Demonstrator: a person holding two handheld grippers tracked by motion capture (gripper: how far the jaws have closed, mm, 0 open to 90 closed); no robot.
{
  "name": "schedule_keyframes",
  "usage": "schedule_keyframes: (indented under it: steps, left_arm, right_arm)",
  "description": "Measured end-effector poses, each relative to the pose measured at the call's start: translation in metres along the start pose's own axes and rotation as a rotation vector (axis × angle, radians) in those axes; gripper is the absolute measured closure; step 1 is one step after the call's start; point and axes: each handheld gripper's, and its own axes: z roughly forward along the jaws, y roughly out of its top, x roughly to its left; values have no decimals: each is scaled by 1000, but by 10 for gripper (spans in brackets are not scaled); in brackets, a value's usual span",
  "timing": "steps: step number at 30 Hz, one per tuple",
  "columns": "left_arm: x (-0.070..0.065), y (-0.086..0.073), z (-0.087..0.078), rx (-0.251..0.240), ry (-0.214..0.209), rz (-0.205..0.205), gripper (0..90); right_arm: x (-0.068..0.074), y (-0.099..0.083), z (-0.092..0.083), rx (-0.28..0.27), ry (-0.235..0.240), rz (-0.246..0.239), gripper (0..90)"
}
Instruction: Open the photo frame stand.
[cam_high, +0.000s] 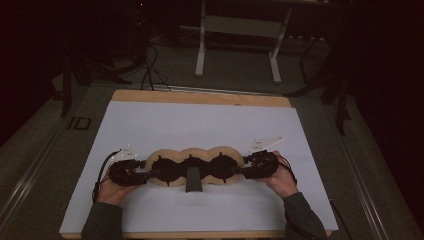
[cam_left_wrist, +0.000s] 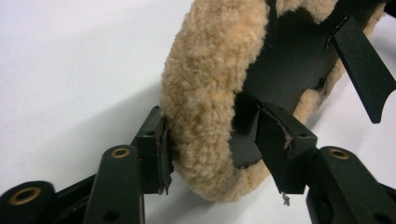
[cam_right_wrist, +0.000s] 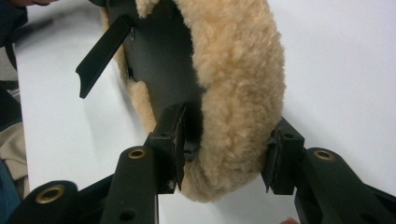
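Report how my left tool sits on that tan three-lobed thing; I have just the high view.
Observer: The left tool straddles the fleece rim at one end. One jaw touches the fleece outside and the other sits by the black inner panel. I cannot confirm a firm pinch.
Operator: Now check the right tool.
Observer: The right tool has its jaws against both sides of the fleece rim at the opposite end, so it looks gripped.
Operator: Describe that dark tab in the middle.
Observer: It is a flat black strap standing out from the black inner panel, with a curved free end.
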Motion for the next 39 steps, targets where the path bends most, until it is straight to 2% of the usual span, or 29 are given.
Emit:
schedule_keyframes:
  steps: [7, 13, 17, 28, 39]
  left_arm:
    - [-4, 2, -3, 1, 10, 49, 540]
    - [-11, 6, -3, -4, 45, 89, 562]
    - [-12, 8, -3, -7, 52, 93, 564]
    - [-15, 13, 0, -14, 72, 110, 567]
    - [-14, 17, -3, -48, 82, 112, 567]
  right_arm:
    - [-5, -7, 5, 8, -5, 49, 528]
    - [-6, -9, 7, 24, -27, 55, 514]
    - [-7, -9, 6, 26, -36, 50, 510]
    - [-9, -10, 6, 21, -65, 78, 485]
    - [-9, -7, 4, -1, -82, 90, 475]
